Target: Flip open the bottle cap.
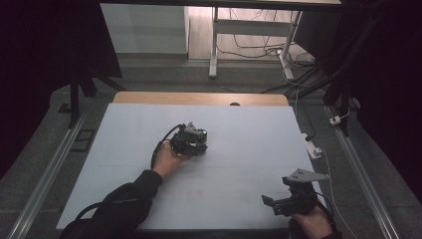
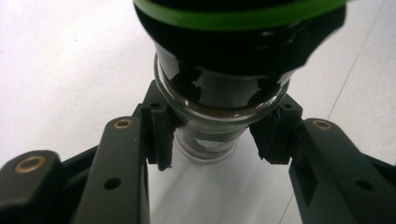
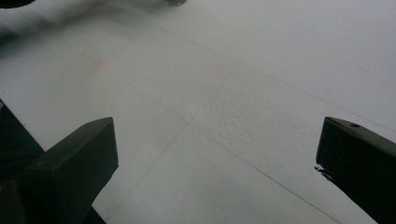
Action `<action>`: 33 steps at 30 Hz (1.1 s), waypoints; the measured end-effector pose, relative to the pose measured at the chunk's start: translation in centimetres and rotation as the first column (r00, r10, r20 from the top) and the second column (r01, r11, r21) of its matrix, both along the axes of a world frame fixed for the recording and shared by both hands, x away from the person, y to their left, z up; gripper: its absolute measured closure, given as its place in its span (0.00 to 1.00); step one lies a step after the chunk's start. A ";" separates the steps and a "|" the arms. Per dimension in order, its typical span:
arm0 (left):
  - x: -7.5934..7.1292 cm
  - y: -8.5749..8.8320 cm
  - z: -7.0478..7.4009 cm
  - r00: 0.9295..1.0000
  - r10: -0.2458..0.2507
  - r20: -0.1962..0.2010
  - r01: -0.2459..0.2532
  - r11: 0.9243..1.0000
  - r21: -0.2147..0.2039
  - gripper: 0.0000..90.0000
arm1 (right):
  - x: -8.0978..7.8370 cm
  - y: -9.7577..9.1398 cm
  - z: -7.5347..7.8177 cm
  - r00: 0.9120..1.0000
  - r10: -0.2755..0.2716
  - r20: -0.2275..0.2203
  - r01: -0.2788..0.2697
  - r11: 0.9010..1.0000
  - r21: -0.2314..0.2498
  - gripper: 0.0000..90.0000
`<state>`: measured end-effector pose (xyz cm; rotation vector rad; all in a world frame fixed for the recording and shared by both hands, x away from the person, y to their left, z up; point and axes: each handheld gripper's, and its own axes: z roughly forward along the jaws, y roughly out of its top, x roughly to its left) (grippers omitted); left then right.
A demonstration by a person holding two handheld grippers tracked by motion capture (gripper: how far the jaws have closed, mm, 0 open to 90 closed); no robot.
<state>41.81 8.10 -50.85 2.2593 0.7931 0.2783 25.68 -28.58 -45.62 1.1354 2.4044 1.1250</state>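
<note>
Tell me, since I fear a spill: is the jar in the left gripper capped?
Capped. The glass jar carries a black lid with a green band, and the left gripper clamps its body.

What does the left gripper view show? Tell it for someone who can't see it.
The left gripper has its two black fingers clamped on the neck of a glass jar that has a black and green top. Under it lies the white table.

Glossy glass jar (image 2: pixel 212 135), matt white table cover (image 3: pixel 243 93)

Jar's green-banded black cap (image 2: pixel 243 28) looks plastic; the cover is finely pebbled; bare wood (image 1: pixel 199 98) edges the table.
</note>
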 end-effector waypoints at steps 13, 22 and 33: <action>0.0 0.1 -0.1 1.000 -0.005 0.003 0.005 1.000 -0.008 0.60 | 0.1 1.2 0.7 0.998 0.047 0.051 -0.047 0.999 0.006 0.00; 0.0 0.2 -0.2 1.000 -0.011 0.010 0.011 1.000 -0.010 0.60 | 0.7 2.8 1.2 0.993 0.094 0.077 -0.094 0.996 -0.004 0.00; 0.0 0.2 -0.3 1.000 -0.014 0.015 0.014 1.000 -0.013 0.60 | 2.1 4.4 1.0 0.987 0.138 0.082 -0.142 0.989 0.042 0.00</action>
